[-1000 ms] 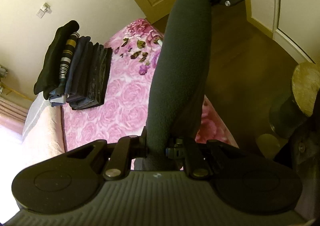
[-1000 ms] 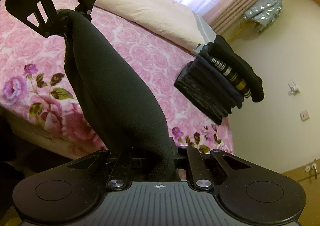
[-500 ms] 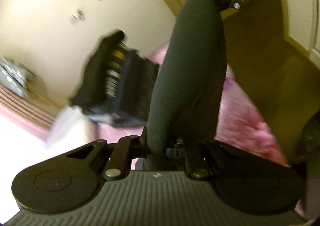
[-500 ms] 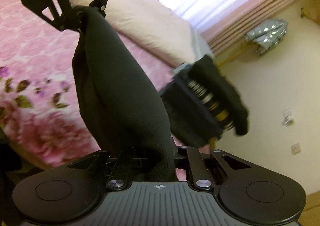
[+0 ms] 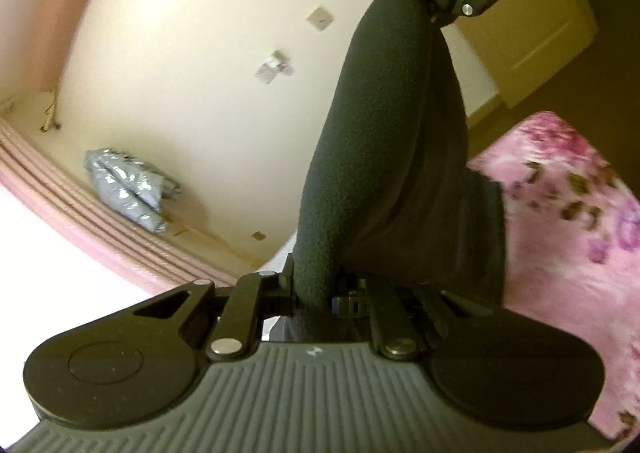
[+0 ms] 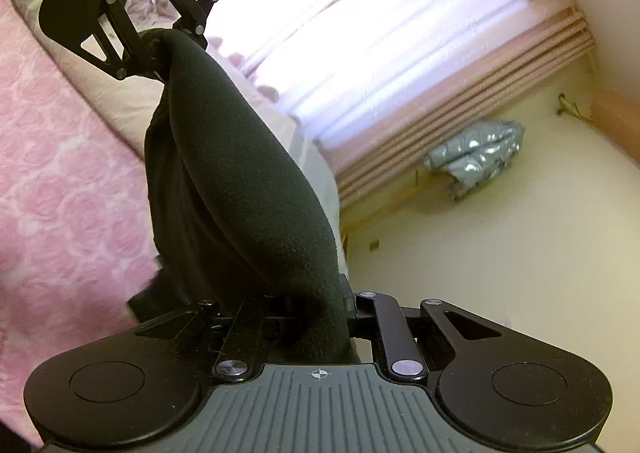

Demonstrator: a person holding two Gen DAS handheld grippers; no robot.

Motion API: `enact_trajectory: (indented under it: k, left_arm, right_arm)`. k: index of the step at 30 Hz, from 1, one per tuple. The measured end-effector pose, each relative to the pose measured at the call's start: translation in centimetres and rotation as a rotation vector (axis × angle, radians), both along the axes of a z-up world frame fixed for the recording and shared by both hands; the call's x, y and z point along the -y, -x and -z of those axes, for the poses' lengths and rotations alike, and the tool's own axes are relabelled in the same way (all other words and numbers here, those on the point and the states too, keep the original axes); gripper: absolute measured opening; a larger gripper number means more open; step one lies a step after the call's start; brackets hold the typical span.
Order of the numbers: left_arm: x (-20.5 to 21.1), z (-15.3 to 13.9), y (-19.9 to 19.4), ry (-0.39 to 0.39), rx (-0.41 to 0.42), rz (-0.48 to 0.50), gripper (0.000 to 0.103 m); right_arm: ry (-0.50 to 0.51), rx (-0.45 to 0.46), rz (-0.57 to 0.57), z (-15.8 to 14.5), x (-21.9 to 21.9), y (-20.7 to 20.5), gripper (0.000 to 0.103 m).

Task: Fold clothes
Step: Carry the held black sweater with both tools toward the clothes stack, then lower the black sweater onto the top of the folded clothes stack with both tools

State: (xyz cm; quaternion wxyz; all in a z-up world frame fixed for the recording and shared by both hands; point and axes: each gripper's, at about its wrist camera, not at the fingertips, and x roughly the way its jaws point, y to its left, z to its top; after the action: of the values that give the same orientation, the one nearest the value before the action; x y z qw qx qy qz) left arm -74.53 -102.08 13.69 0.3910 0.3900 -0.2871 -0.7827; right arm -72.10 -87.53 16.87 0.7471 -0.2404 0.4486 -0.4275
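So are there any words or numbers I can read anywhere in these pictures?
None: no readable words or numbers show.
The left gripper body carries only a tiny pale mark, too small to read.
The right gripper body has a small crosshair symbol, not letters.
The dark garment shows no label.
The wall plates are blurred.

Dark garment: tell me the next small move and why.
Probably lower both ends together toward the pink floral bedspread. The dark garment hangs stretched between the left gripper and the right gripper, both clamped on it, clear of the bed, so it needs a surface before folding.
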Motion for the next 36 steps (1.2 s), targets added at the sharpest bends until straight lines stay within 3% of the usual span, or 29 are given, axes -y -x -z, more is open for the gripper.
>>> enact_trajectory:
  k: [9,13,15,17,22,24,27,36]
  left_arm:
    - [14.7,-1.0,6.5,-0.002,0.026,-0.205,0.012]
    - [18.6,-1.0,8.7,0.055,0.043,-0.279,0.012]
    - [20.0,1.1,9.6,0.073,0.049,-0.301,0.012]
    - [20.6,5.3,10.6,0.017,0.050,-0.303,0.012]
    - [18.5,20.0,12.5,-0.172,0.187,-0.249,0.013]
    - [16.8,22.9,12.6,-0.130,0.203,-0.246,0.012]
    - [16.3,22.9,12.5,-0.115,0.142,-0.282,0.012]
    - [14.3,23.6,12.8,-0.114,0.123,-0.303,0.012]
  right_arm:
    - [-0.006,0.024,-0.165,-0.5,18.0,9.3,0.013]
    - [0.050,0.043,-0.225,-0.2,24.8,12.4,0.013]
    - [0.103,0.046,-0.259,0.8,27.0,13.4,0.013]
    - [0.120,0.035,-0.276,4.0,28.4,14.5,0.013]
    - [-0.039,-0.060,-0.277,16.0,27.6,16.9,0.013]
    - [-0.094,-0.103,-0.286,19.8,26.6,17.9,0.013]
    - [-0.089,-0.086,-0.277,20.7,25.6,19.2,0.013]
    - [-0.069,-0.113,-0.255,21.0,24.0,19.9,0.013]
